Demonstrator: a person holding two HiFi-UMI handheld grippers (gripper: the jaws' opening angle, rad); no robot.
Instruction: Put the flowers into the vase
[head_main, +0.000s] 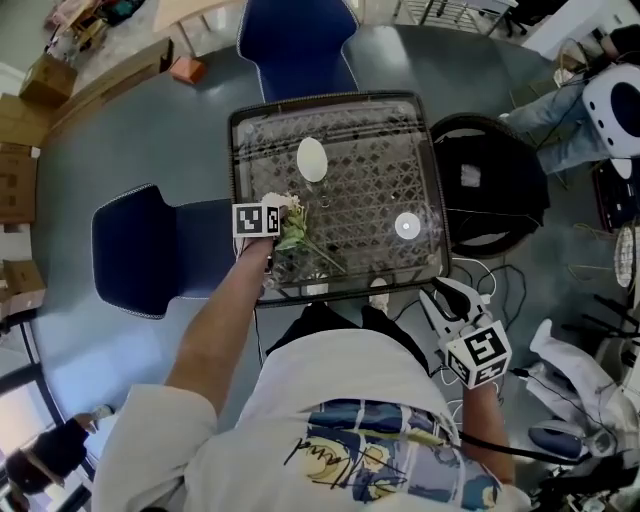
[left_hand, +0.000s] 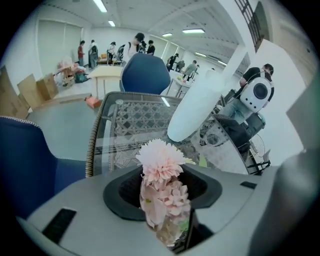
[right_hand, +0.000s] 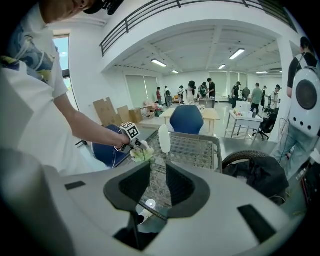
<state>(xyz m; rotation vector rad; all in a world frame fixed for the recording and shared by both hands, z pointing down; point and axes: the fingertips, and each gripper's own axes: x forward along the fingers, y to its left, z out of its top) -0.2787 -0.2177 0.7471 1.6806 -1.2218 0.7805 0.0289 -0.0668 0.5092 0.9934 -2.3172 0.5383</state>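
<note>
As the left arm (head_main: 215, 330) stretches over the table (head_main: 335, 98), the left gripper (head_main: 280, 226) clamps pink flowers (left_hand: 161, 172). The right gripper (head_main: 446, 298) hangs beside the table, jaws parted, empty.

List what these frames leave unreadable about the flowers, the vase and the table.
1. Left gripper view: where the left gripper pinches the flowers; blooms cover the stems.
2. Head view: the vase mouth; too small, plain white from above.
3. Head view: the small round white thing on the glass table; too small to identify.
</note>
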